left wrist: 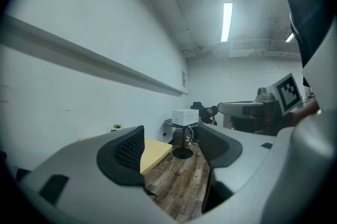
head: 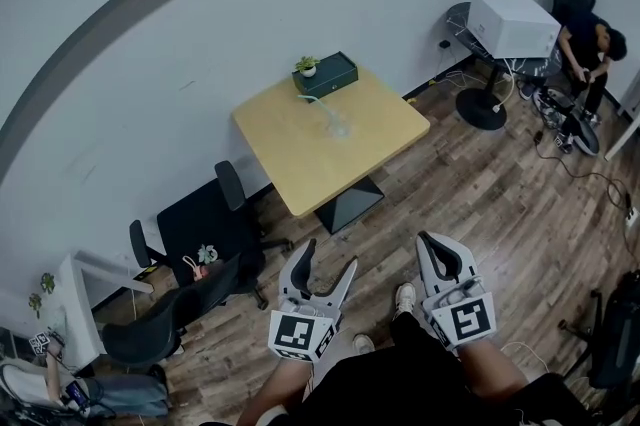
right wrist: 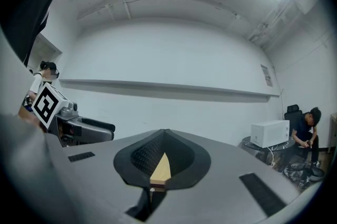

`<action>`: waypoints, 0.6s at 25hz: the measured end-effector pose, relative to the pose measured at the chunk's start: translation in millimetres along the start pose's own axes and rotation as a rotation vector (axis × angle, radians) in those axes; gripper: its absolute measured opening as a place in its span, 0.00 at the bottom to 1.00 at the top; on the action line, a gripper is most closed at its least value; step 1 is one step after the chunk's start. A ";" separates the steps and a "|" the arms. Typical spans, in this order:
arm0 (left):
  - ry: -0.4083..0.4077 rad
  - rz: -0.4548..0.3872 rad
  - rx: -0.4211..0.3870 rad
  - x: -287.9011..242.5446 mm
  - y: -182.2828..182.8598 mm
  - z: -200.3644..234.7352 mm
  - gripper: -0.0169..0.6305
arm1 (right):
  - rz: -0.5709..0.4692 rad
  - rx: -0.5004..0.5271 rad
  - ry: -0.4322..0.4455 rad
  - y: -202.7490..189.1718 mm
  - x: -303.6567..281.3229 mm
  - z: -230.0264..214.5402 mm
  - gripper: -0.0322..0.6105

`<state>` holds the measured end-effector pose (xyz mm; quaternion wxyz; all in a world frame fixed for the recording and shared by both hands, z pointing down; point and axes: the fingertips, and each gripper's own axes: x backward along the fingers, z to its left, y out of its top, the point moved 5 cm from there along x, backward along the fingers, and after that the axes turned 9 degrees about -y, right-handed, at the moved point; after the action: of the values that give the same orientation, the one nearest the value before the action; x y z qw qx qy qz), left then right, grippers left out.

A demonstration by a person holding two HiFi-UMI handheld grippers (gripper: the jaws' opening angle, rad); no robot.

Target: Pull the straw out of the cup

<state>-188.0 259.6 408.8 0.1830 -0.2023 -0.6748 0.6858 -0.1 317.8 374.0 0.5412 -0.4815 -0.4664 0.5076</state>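
Left hand-held gripper: jaws at full spread, nothing between the pads, only floor and the counter corner seen through the gap. Right hand-held gripper: jaws drawn together at the tips, holding nothing; a thin sliver of counter top shows through. Both are over the wood floor, well short of the counter. Clear cup stands mid-counter, straw faintly visible in it, near a green box.
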 end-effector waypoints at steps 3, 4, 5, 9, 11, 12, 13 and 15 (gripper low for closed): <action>0.023 0.005 0.003 -26.8 -1.0 14.8 0.54 | 0.001 0.008 0.013 -1.9 -25.2 -18.4 0.08; 0.031 0.007 0.006 -36.8 -1.6 19.8 0.54 | 0.002 0.012 0.015 -2.0 -33.5 -25.8 0.08; 0.035 0.012 0.009 -47.1 -2.4 24.0 0.54 | 0.002 0.014 0.016 -2.4 -41.1 -33.9 0.08; 0.052 0.023 0.015 -88.4 -2.6 33.6 0.53 | 0.003 0.004 0.036 -6.1 -67.1 -68.9 0.08; 0.064 0.023 0.013 -106.3 -0.7 36.3 0.52 | -0.001 0.008 0.058 -7.6 -79.9 -83.1 0.08; 0.068 0.024 0.011 -114.3 0.1 37.3 0.52 | -0.004 0.009 0.067 -8.3 -86.4 -89.6 0.08; 0.068 0.027 0.011 -122.0 0.6 38.1 0.52 | -0.008 0.009 0.074 -8.7 -92.6 -96.2 0.08; 0.072 0.036 0.011 -136.8 1.1 39.4 0.52 | -0.011 0.007 0.085 -8.0 -104.7 -110.1 0.08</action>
<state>-92.2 154.4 412.2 0.1959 -0.2377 -0.6601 0.6851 104.9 207.9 369.2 0.5650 -0.4981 -0.4442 0.4852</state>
